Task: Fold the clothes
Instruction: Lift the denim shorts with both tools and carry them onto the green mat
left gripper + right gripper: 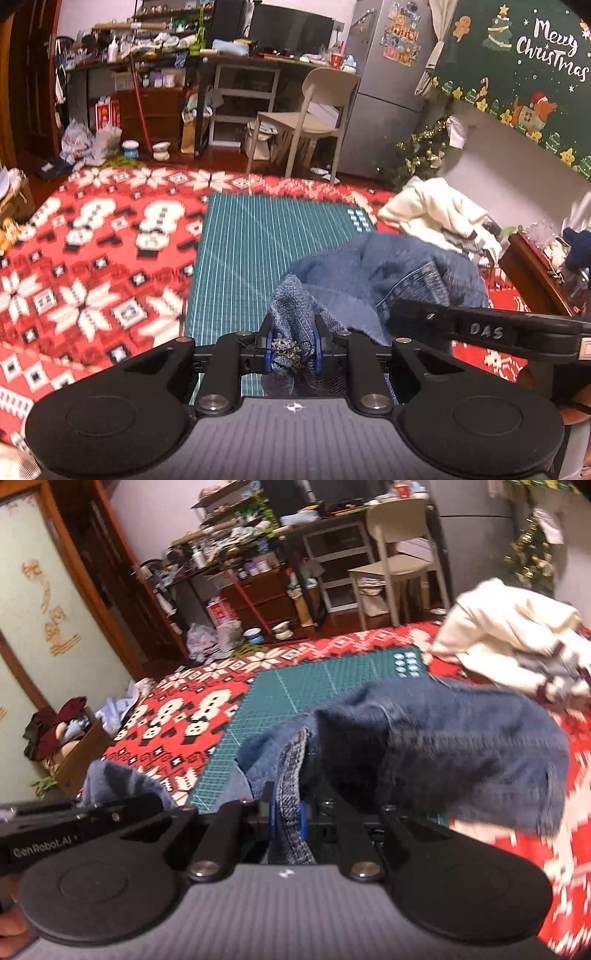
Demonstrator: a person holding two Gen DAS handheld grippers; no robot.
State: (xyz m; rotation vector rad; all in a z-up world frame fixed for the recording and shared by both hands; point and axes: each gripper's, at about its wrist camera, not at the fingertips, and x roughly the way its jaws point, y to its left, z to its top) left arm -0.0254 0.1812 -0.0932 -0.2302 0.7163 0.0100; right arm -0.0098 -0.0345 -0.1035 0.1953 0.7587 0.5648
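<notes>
Left wrist view shows the left gripper (293,345) clamped on a frayed edge of the jeans (388,273). The right gripper (288,821) pinches a stitched seam. The denim looks heavy and limp; I think seams give the firmest hold.

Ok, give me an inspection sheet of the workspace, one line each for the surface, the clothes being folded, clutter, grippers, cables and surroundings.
Surface: green cutting mat on a red snowflake blanket.
Job's things: denim garment, bunched and lifted off the mat, held at two points.
Clutter: pile of cream clothes at the mat's far right corner.
Grippers: left gripper shut on frayed denim; right gripper shut on a stitched denim seam.
Cables: nothing seen.
Surroundings: beige chair, crowded desk, grey fridge, Merry Christmas hanging, small decorated tree, box of dark red clothes on the floor.
</notes>
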